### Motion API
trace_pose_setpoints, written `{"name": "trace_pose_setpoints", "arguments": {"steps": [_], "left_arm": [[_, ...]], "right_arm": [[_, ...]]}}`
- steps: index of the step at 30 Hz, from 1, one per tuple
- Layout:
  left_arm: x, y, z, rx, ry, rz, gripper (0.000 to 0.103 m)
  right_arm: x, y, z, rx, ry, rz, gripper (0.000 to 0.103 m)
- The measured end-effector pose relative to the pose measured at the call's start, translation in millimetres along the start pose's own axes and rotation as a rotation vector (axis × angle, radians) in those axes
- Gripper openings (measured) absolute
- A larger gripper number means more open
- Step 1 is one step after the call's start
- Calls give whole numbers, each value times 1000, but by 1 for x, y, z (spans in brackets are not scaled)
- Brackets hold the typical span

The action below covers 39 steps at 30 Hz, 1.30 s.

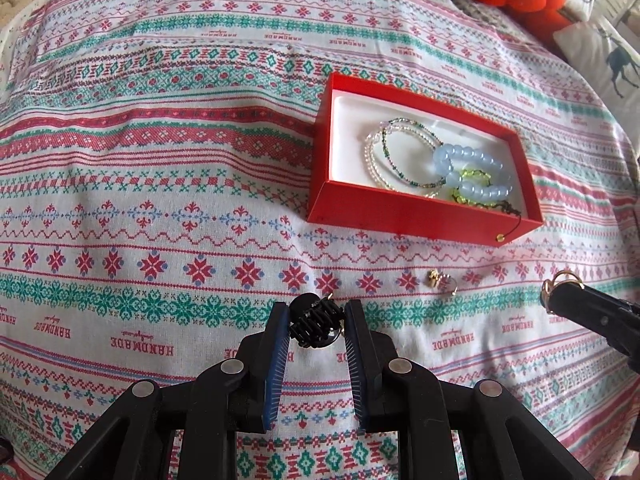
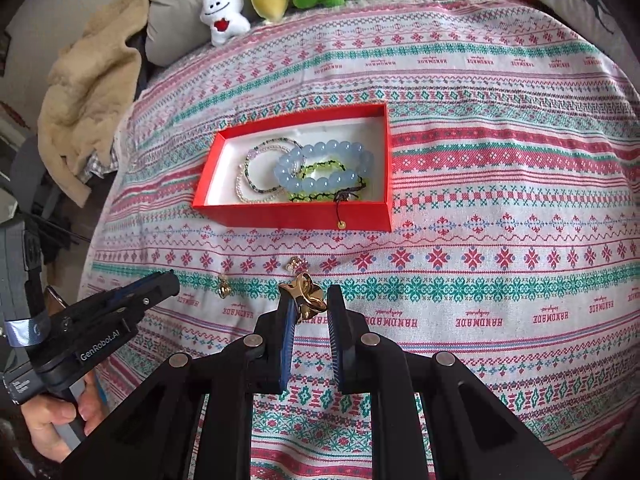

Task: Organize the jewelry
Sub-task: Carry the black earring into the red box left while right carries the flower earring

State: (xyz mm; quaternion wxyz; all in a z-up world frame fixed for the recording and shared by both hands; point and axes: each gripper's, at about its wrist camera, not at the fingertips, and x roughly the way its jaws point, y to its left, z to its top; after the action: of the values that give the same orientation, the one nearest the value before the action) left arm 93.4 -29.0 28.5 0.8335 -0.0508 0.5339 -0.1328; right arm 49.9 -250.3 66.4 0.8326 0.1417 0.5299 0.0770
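Patterned bedspread [image 2: 500,168] is carrying the red box [image 2: 296,214], which is holding the beaded bracelets [image 2: 320,168]. Left gripper [image 1: 317,322] is clamping a black hair claw [image 1: 316,322] near the box; right gripper [image 2: 308,304] is pinching a gold earring [image 2: 306,296]. Small loose pieces [image 1: 440,280] are lying between them.

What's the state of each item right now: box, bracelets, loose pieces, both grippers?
Red box: open, no lid seen, on the bedspread.
Bracelets: inside the box, overlapping in a pile.
Cord end: hanging over the box's front wall.
Black hair clip: clamped in the left gripper.
Gold earring: clamped in the right gripper.
Small gold pieces: loose on the bedspread, outside the box.
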Motion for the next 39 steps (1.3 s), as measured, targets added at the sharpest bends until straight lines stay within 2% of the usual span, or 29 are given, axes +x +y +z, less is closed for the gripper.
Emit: {"name": "trace_pose_setpoints", "arguments": {"steps": [4,9,17,21,36,39], "left_arm": [[-3,-2,9,-3,-30,-18,22],[-4,-7,19,2,-63,-38,22],[6,-15,43,-9,-127,-85,22],[16,-21,50,4,-147,-84,22],[43,-22,60,-12,-121,-50,23],[41,-21,60,-14,-124,-46,29]], "right_arm": [[-12,2,10,-18,-60,-1,16],[-16,-2,23,-12,-85,1,16],[-1,-5,38,-5,-103,17,16],[10,-8,43,-2,-103,19,16],[38,-20,51,18,-64,0,17],[39,-19,51,14,-63,-7,17]]}}
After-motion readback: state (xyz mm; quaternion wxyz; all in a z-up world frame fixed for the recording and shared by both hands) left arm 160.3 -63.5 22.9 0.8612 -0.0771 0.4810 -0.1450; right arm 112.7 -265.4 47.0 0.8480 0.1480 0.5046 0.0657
